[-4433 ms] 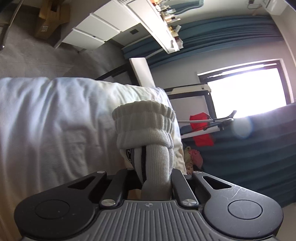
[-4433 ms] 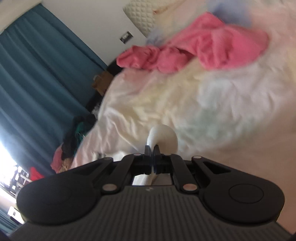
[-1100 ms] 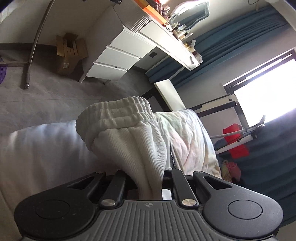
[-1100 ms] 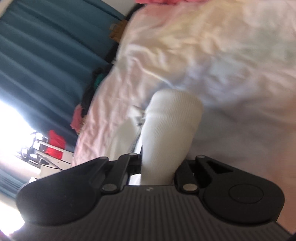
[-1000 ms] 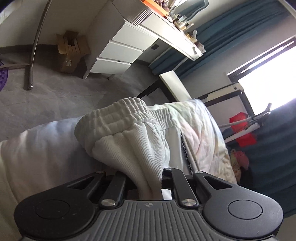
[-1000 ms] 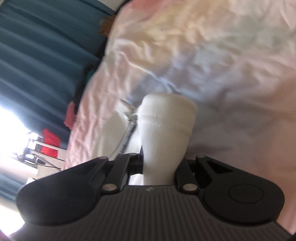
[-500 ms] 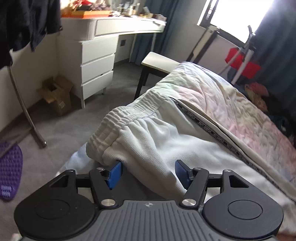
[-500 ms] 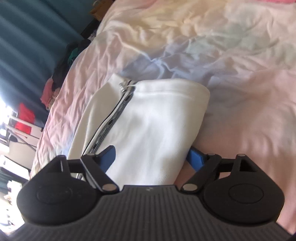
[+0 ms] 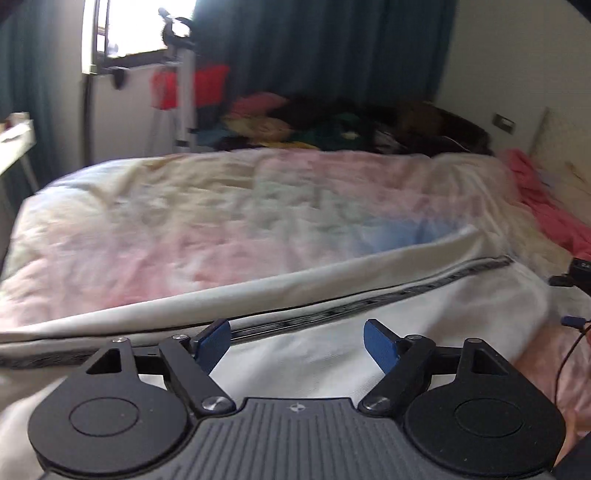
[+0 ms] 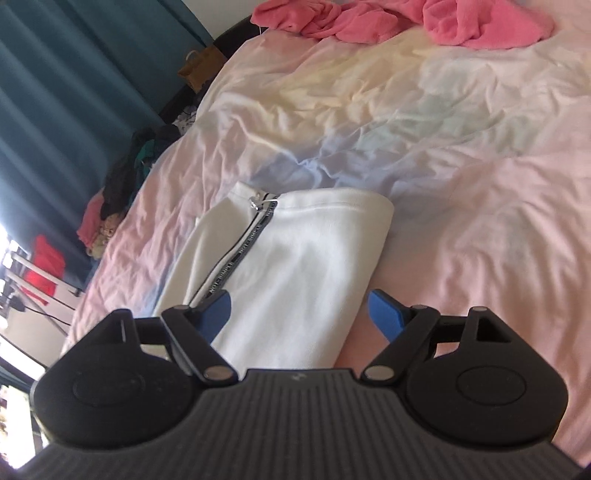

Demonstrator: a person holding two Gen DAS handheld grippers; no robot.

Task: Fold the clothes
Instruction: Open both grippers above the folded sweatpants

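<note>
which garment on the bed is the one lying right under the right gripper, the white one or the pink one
The white trousers with the black lettered side stripe: they lie flat directly below the open right gripper. The pink garment lies crumpled at the far end of the bed.

teal curtains (image 9: 321, 48) behind a pastel-sheeted bed (image 9: 221, 221), bright window (image 9: 136, 26) left.

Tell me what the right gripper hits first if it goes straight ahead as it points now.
Probably the white trousers lying on the bed: they sit right ahead between the open right gripper fingers, though depth is hard to judge.
</note>
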